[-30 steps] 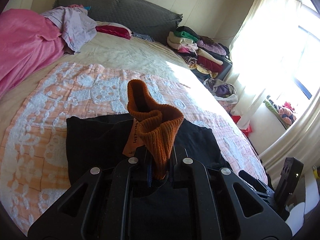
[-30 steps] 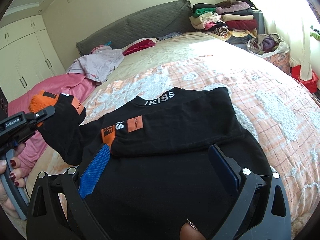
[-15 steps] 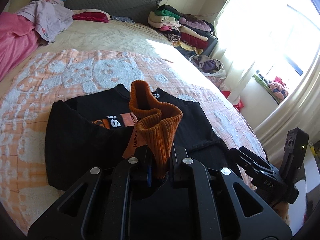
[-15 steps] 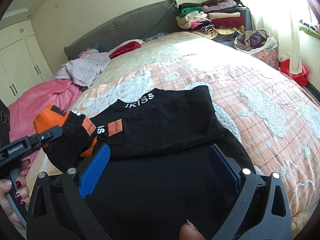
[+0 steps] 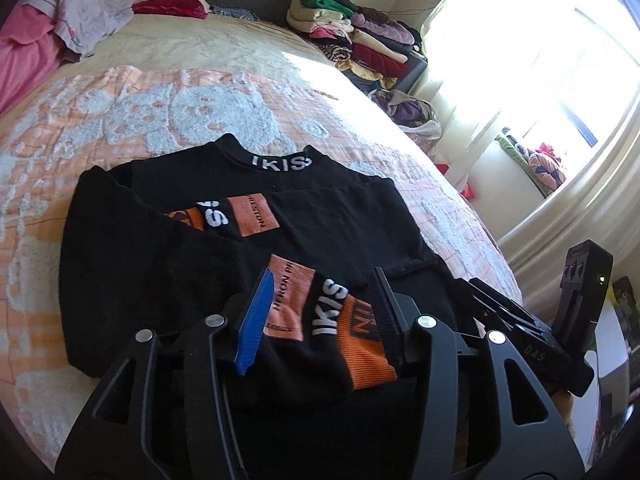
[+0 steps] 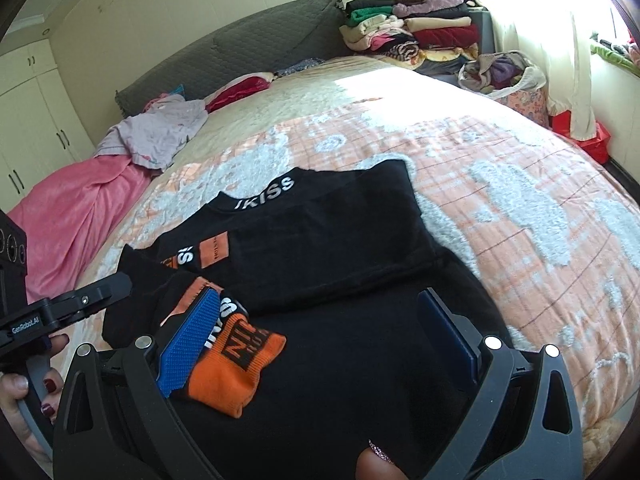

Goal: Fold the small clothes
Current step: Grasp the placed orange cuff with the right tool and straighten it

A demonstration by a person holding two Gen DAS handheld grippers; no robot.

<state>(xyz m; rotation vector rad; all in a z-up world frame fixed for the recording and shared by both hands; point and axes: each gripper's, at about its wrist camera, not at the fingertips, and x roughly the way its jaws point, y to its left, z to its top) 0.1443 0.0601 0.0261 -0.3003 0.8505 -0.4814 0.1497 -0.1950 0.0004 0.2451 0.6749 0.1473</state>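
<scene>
Black knit top [image 5: 328, 216] is lying flat on the peach-and-white tufted bedspread [image 5: 168, 104], near my edge of the bed, both sleeves crossing the chest. Second sleeve [image 5: 320, 332] is sitting on top, its orange ribbed cuff [image 5: 370, 356] lying loose between my left fingers.

Left gripper [image 5: 320, 320] is standing spread, pinching nothing. Right gripper [image 6: 320, 340] is also spread wide, hovering over the lower body panel, blue pad [image 6: 188, 344] just beside the cuff.

Risks I'm seeing:
- Cuff is thick rib knit, springy and bunching a little; likely to roll or slide off the sleeve under it when I lift the hem.
- Body fabric is thin, limp, stretchy; pinching one layer only would drag the sleeves out of place.
- Chenille tufts are grippy; dragging could skew the bottom layer.
- Left pad [image 5: 256, 320] is close to the cuff; backing out could snag it.

Hem itself is hidden under both grippers, can't tell how square it's lying.
</scene>
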